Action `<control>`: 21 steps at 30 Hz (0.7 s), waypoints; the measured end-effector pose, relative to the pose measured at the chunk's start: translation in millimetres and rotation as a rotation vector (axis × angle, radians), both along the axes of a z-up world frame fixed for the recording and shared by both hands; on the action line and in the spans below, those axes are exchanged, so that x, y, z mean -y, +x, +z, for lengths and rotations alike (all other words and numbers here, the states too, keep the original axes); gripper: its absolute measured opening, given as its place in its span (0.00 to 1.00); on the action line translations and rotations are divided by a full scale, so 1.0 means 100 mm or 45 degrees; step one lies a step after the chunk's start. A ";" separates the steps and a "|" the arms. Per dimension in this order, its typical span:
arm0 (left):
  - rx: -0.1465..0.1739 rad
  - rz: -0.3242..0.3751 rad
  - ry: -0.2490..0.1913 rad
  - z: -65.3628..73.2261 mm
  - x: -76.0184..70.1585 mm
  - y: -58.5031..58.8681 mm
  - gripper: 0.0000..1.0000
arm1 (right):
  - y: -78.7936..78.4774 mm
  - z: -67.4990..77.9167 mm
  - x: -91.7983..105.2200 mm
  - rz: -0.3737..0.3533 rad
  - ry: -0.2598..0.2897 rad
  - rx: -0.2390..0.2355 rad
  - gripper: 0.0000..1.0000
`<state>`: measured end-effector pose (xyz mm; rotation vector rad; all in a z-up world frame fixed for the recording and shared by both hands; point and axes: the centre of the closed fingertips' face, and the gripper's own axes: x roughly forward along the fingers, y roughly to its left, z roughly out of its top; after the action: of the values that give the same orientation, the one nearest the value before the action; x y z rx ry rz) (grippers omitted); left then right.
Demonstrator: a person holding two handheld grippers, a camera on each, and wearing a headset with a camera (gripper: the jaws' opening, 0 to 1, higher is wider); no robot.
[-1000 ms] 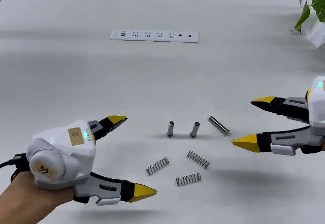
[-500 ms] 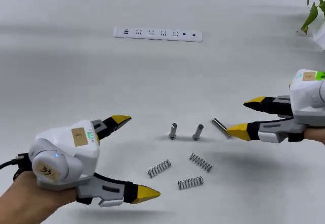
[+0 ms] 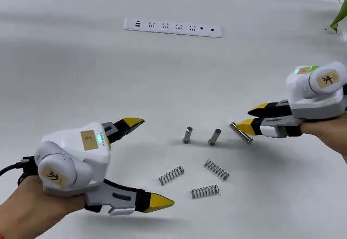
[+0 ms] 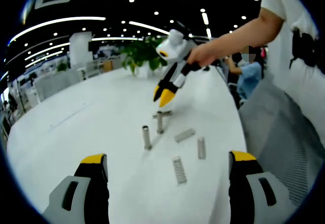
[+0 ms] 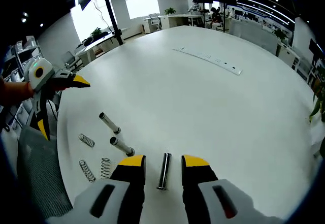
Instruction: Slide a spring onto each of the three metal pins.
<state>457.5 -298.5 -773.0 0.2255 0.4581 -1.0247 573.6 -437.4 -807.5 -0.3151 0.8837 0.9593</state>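
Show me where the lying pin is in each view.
Head view: lying pin right of centre, at the right gripper's tips.
Left gripper view: pin at centre, behind the nearest standing pin, below the right gripper.
Right gripper view: pin at bottom centre, between the jaws, gaps either side.
Shared landmark: the nearest standing pin.

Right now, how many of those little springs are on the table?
3. The left spring lies below the two upright pins, the right spring beside it, and the near spring in front of both. All lie loose on the table; none looks hidden.
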 end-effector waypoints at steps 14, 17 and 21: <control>-0.014 0.024 -0.027 -0.03 -0.04 0.02 1.00 | 0.03 -0.27 -0.08 0.010 -0.166 -0.089 0.21; -0.016 0.028 -0.032 -0.04 -0.04 0.03 1.00 | 0.02 -0.29 -0.11 0.019 -0.182 -0.104 0.20; -0.022 0.031 -0.036 -0.05 -0.05 0.02 1.00 | 0.01 -0.33 -0.10 0.027 -0.217 -0.118 0.19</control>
<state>459.5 -293.9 -777.7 0.1857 0.4609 -1.0095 574.7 -427.5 -840.8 -0.4282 1.0516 0.9257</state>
